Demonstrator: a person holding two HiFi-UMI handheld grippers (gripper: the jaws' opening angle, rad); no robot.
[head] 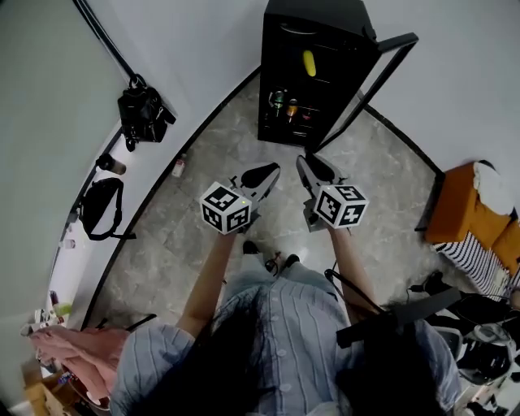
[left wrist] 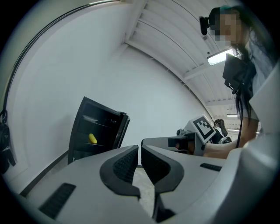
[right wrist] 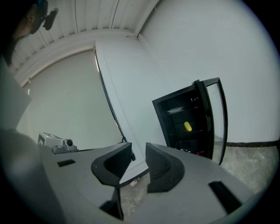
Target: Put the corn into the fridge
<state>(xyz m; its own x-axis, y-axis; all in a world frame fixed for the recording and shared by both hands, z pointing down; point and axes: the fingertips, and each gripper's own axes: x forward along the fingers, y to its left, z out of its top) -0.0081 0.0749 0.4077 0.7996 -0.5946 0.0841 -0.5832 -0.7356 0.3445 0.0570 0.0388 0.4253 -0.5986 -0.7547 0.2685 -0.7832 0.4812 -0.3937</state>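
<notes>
The small yellow corn cob (head: 309, 62) already lies on a shelf inside the black mini fridge (head: 325, 16), so with the left gripper (head: 262, 173) clenched empty and the right gripper (head: 315, 166) slightly parted on nothing, both well short of the fridge, gently swinging its open door (head: 398, 38) shut seems best.

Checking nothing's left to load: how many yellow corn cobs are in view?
1. The yellow corn cob lies on an upper shelf inside the open black fridge. The left gripper and right gripper hold nothing. More may be hidden off-frame.
</notes>
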